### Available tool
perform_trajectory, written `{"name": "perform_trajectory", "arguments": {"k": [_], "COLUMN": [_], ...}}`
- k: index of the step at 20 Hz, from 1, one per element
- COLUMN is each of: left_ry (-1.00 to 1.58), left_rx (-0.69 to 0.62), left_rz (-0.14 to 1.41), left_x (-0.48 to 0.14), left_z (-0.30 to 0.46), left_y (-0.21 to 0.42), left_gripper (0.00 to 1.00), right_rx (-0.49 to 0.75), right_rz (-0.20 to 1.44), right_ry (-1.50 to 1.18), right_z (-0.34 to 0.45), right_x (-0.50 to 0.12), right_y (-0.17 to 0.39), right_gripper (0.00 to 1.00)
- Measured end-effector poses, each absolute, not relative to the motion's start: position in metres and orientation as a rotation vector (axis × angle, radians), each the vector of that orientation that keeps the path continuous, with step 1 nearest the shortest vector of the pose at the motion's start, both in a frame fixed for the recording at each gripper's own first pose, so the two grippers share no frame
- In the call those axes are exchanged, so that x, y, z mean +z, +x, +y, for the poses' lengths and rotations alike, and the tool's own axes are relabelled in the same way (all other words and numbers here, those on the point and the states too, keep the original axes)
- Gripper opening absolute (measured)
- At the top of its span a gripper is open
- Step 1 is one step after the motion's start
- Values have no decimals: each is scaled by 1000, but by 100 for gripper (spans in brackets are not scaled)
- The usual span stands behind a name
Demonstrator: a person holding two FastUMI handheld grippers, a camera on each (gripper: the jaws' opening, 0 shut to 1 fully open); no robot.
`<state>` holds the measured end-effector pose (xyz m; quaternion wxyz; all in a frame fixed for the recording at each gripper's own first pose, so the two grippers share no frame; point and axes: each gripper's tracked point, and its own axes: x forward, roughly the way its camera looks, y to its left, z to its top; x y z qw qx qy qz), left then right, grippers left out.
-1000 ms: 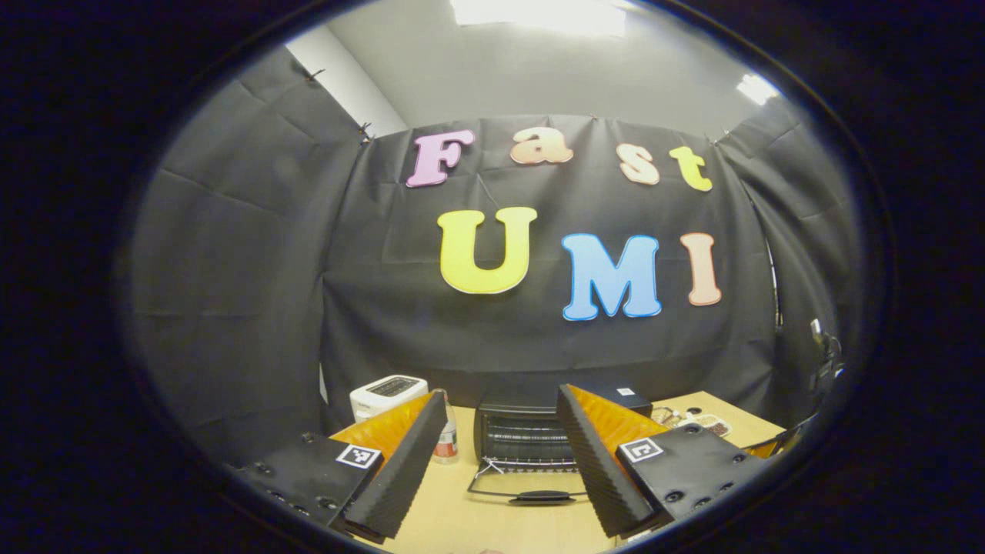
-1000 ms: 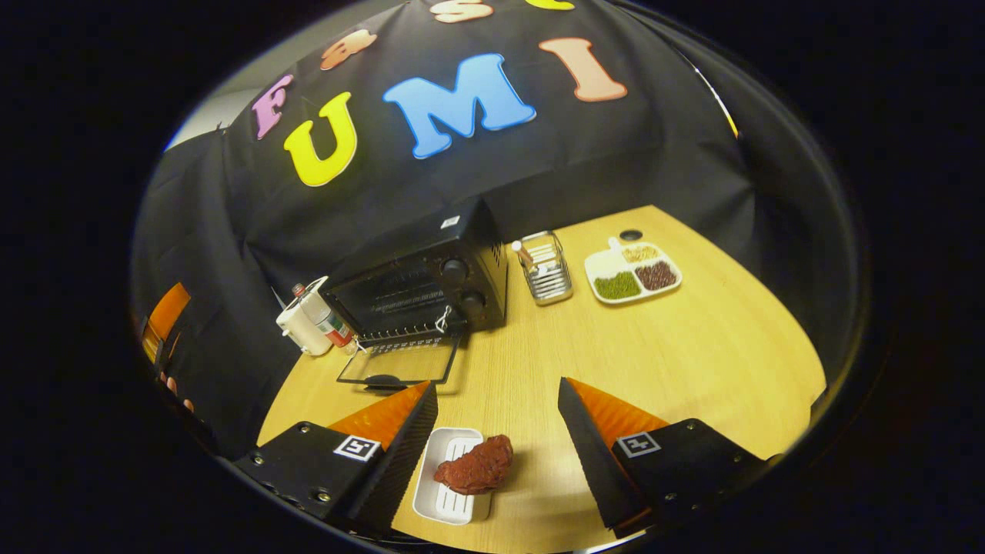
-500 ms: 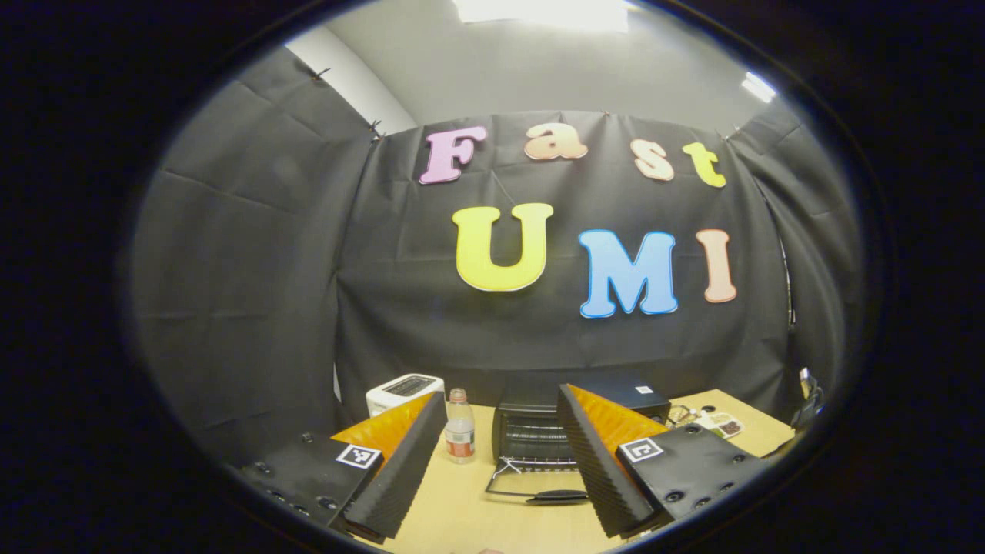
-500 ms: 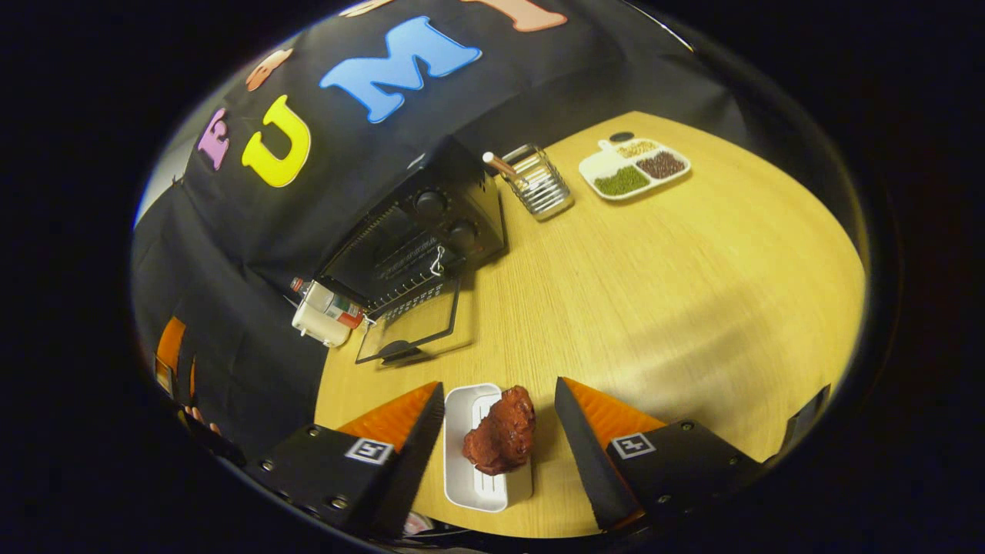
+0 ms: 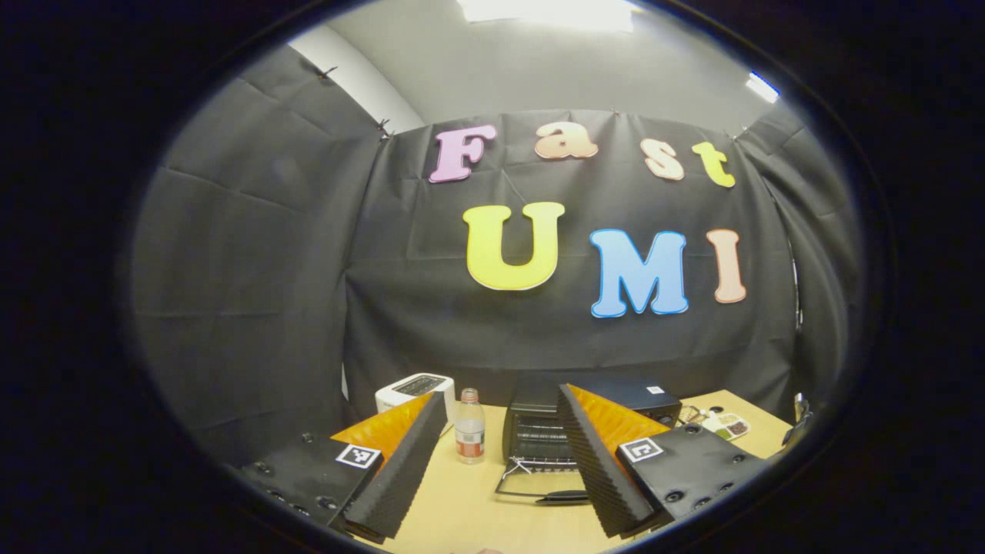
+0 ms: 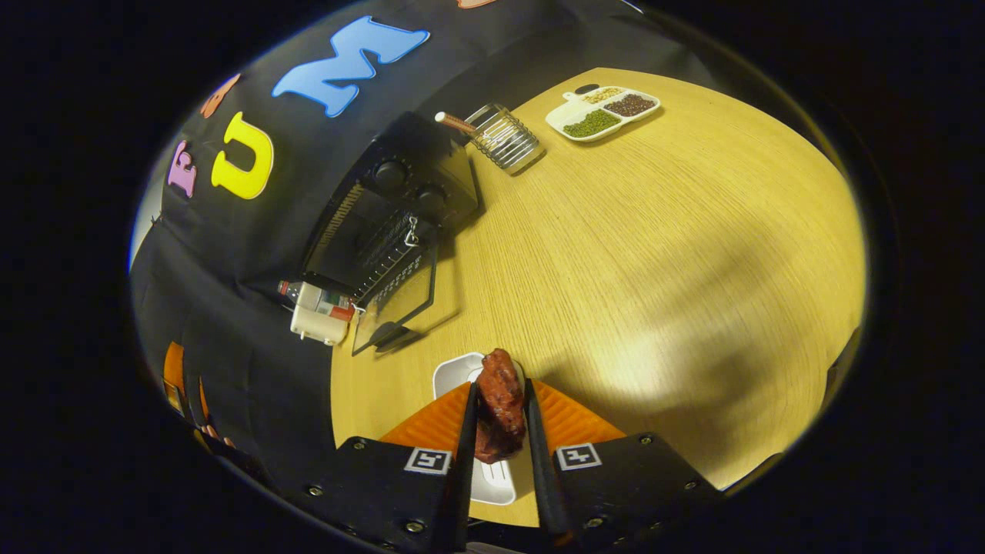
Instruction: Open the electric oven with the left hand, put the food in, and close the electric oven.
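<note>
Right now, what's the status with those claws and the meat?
Right claw shut on meat, over white tray. Left claw open, holding nothing. Oven door down, table bare between meat and oven.

Showing dark red-brown meat (image 6: 500, 404) over a white ridged dish (image 6: 462, 373), a black oven (image 6: 388, 211), pale wood-grain table (image 6: 654, 254), green and maroon heaps in a white tray (image 6: 602, 114).

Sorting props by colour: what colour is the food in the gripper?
Dark reddish-brown food, best in right gripper view.

Left gripper (image 5: 500, 462) agape, right gripper (image 6: 499, 431) clamped
</note>
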<state>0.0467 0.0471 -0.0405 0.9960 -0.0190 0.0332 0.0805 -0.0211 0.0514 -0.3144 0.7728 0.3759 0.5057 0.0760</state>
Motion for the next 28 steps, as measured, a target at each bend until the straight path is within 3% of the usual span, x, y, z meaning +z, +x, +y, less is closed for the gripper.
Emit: {"name": "perform_trajectory", "arguments": {"k": [2,3,4,6,7,13,15,16,21,28], "left_ry": [-39,-39,-37,-35,-30,-15,-32,-38,-45,-39], "left_rx": [171,175,181,188,192,218,210,202,158,151], "left_rz": [68,66,65,67,69,81,79,83,75,79], "left_x": [-40,-39,-40,-40,-41,-48,-49,-52,-51,-59], "left_z": [50,51,52,54,56,62,58,56,59,87], "left_y": [45,44,42,38,35,24,25,27,50,75], "left_gripper": [97,93,90,95,100,100,90,100,100,97], "right_rx": [164,173,174,186,189,202,201,204,217,178], "right_rz": [1074,1069,1066,1036,1021,982,942,919,821,750], "right_ry": [821,834,827,803,791,795,797,802,848,899], "right_z": [54,58,53,54,57,59,63,66,91,127], "right_x": [-311,-313,-303,-297,-296,-265,-250,-240,-203,-198], "right_y": [-28,-19,-24,-20,-17,-6,6,14,53,106], "right_gripper": [37,22,19,16,10,10,9,10,9,10]}}
